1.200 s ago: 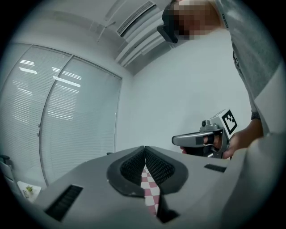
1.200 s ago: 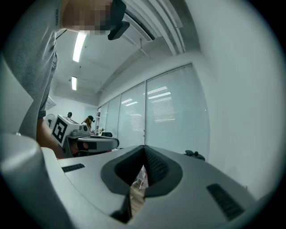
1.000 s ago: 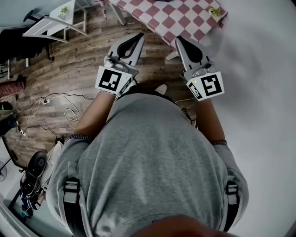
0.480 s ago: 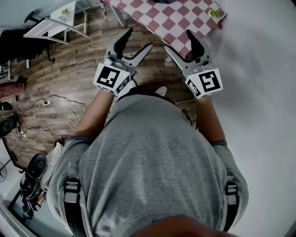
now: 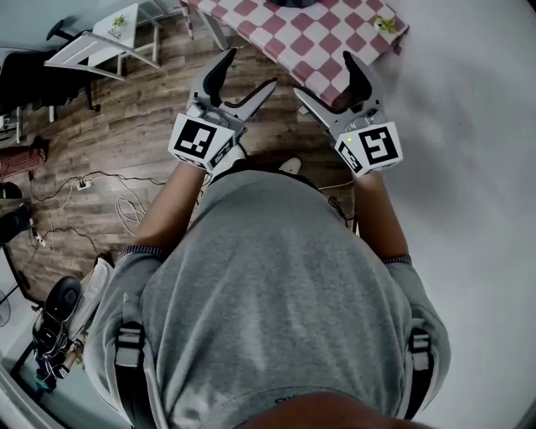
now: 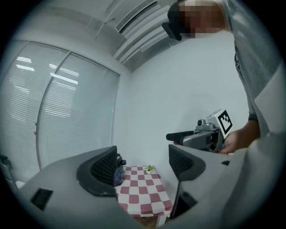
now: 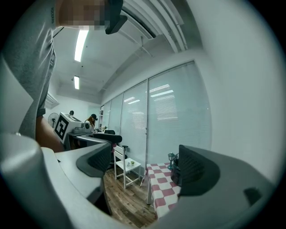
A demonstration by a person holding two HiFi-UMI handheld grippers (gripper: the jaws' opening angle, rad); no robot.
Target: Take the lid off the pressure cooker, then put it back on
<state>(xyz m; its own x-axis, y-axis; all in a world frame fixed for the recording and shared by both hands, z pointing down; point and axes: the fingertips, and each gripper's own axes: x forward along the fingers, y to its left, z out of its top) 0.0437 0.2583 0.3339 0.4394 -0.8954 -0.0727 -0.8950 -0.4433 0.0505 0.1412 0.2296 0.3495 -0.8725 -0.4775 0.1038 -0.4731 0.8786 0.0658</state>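
The pressure cooker is a dark pot far off on the red-and-white checked table, half hidden behind my left jaw. In the right gripper view the cooker peeks out beside a jaw. In the head view only a dark sliver of the cooker shows at the top edge. My left gripper and right gripper are held level in front of the grey shirt, short of the table. Both sets of jaws are opening, spread wide, with nothing between them.
A small potted plant sits at the table's corner. A white chair stands left of the table on the wood floor. Cables and dark gear lie on the floor at left. A person sits far back.
Both grippers went from shut to wide open. The hands stayed in about the same place.
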